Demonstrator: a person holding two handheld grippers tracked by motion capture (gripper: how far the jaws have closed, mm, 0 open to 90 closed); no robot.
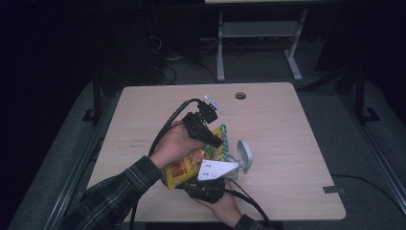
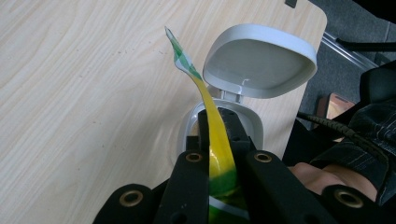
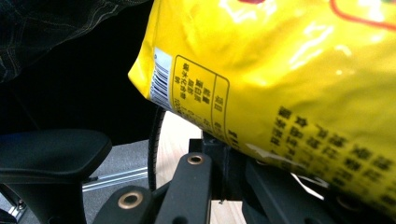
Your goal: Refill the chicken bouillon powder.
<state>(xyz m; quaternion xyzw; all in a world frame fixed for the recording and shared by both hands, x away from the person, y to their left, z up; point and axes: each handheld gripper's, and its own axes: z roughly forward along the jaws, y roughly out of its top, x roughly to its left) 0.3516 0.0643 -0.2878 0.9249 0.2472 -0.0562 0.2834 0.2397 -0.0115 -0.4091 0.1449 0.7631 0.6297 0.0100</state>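
A yellow snack bag hangs between my two grippers above the wooden table. My left gripper is shut on the bag's green and yellow top edge, which stands up between its jaws. Just beyond those jaws a small grey container lies with its hinged lid flipped open; in the high view the container sits right of the bag. My right gripper comes from the near edge and is shut on the bag's lower part, whose printed back covers its jaws.
A round cable hole sits at the table's far edge and a strip of tape at its near right. A white table frame stands behind. A black chair armrest lies below the near edge. Cables trail from both grippers.
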